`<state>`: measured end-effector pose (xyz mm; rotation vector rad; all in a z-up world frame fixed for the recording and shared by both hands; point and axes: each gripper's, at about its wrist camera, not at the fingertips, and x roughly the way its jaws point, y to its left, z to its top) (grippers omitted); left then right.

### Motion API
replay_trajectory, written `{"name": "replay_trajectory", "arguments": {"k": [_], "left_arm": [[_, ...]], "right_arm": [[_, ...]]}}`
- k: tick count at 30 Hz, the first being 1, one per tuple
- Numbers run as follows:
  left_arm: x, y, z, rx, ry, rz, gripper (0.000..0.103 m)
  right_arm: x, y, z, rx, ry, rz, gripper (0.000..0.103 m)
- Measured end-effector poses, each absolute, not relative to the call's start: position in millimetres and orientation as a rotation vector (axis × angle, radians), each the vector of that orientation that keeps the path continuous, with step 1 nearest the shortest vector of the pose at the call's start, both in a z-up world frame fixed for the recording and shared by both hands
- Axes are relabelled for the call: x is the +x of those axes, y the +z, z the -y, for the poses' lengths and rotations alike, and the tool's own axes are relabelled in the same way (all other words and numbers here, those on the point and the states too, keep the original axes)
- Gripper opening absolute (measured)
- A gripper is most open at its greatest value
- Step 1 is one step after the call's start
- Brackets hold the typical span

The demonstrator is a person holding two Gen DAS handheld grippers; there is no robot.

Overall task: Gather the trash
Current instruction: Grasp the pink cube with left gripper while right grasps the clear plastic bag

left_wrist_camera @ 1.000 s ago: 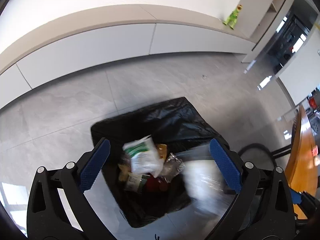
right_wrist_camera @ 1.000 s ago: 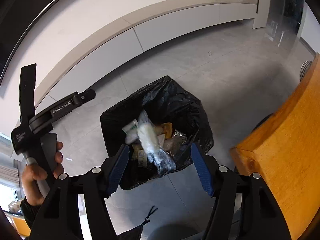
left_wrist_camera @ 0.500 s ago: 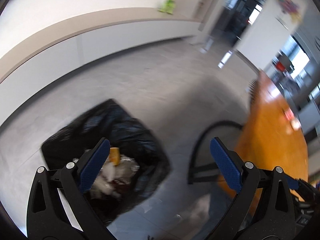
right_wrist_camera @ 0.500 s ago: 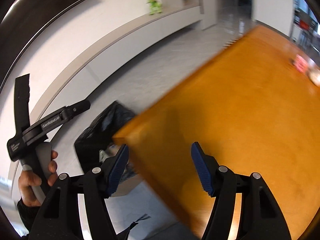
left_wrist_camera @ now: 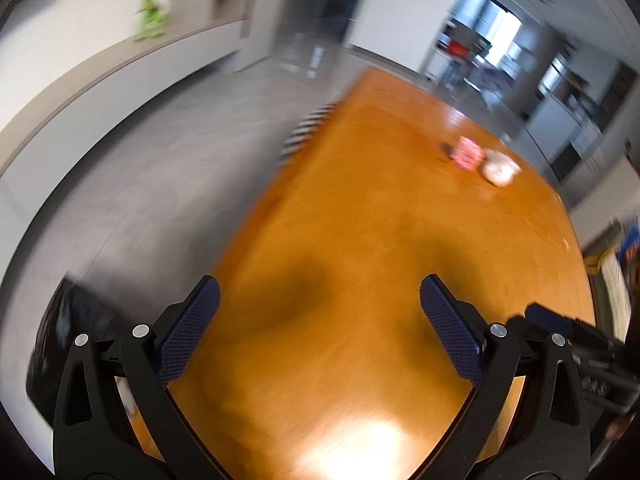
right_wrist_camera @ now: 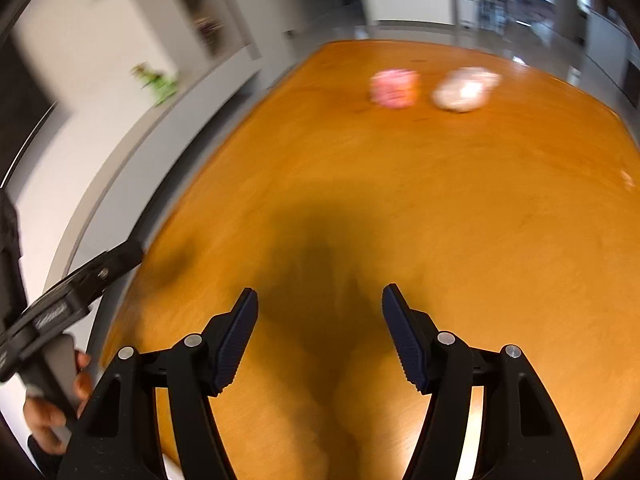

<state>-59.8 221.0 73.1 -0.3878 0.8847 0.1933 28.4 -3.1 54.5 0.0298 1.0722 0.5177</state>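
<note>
Both of your grippers hang over the glossy orange wooden worktop [right_wrist_camera: 460,208], tilted down at it. The left gripper [left_wrist_camera: 320,320] has its fingers wide apart with nothing between them; the right gripper [right_wrist_camera: 319,328] likewise has its fingers apart and bare. That suits a reach for the next piece, I judge. The remaining trash, a blurred pink crumpled wrapper [right_wrist_camera: 394,88] and a pale whitish crumpled packet [right_wrist_camera: 464,90] just beside it, lies near the worktop's far edge, well beyond both pairs of fingers. The black bin bag [left_wrist_camera: 68,332] sits on the floor off the worktop's left edge.
</note>
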Motion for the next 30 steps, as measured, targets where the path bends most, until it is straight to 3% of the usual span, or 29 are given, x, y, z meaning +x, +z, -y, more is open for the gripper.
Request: {"name": "replay_trajectory", "arguments": {"k": [12, 30], "left_arm": [[106, 63, -129, -0.234, -0.009, -0.938, 0.097], [211, 44, -104, -0.195, -0.008, -0.974, 0.097]], "right_arm": [[168, 15, 70, 0.176, 0.372, -1.131, 0.065], [287, 6, 60, 0.254, 0.255, -1.138, 0.063]]}}
